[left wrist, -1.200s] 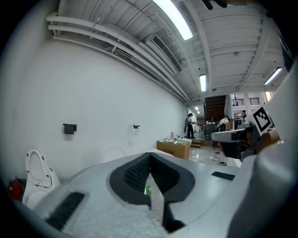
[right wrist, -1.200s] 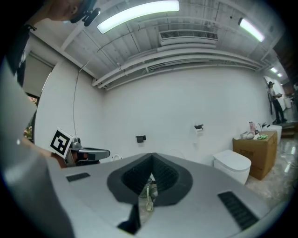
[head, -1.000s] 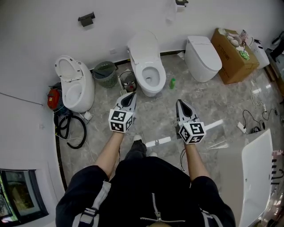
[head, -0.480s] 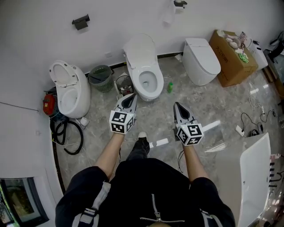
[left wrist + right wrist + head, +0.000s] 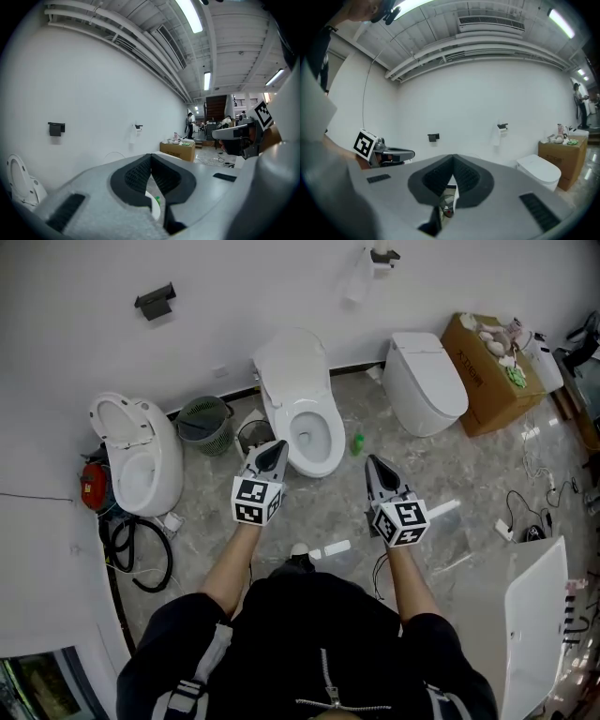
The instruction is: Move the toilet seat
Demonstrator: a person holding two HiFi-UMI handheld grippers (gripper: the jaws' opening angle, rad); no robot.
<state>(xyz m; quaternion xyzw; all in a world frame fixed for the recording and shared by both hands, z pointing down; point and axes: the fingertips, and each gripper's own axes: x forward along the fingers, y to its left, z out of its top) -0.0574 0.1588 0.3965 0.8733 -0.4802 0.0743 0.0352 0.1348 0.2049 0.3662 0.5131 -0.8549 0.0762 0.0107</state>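
A white toilet (image 5: 302, 409) stands against the wall straight ahead, its lid and seat (image 5: 291, 364) raised upright over the open bowl. My left gripper (image 5: 278, 448) is shut and empty, its tip over the bowl's left front rim in the head view. The right gripper (image 5: 373, 464) is shut and empty too, held to the right of the bowl. In the left gripper view the shut gripper (image 5: 150, 156) shows a sliver of the bowl (image 5: 152, 205) below its tip. In the right gripper view the shut gripper (image 5: 453, 158) points at the wall.
A second open toilet (image 5: 138, 456) stands at the left beside a green basket (image 5: 204, 423) and a small bin (image 5: 249, 435). A closed toilet (image 5: 424, 381) and a cardboard box (image 5: 492, 371) stand at the right. A green bottle (image 5: 357, 442), cables and a white panel (image 5: 532, 624) lie on the floor.
Both grippers and the person have moved forward toward the middle toilet, which now sits closer under the gripper tips. Both grippers stayed shut.
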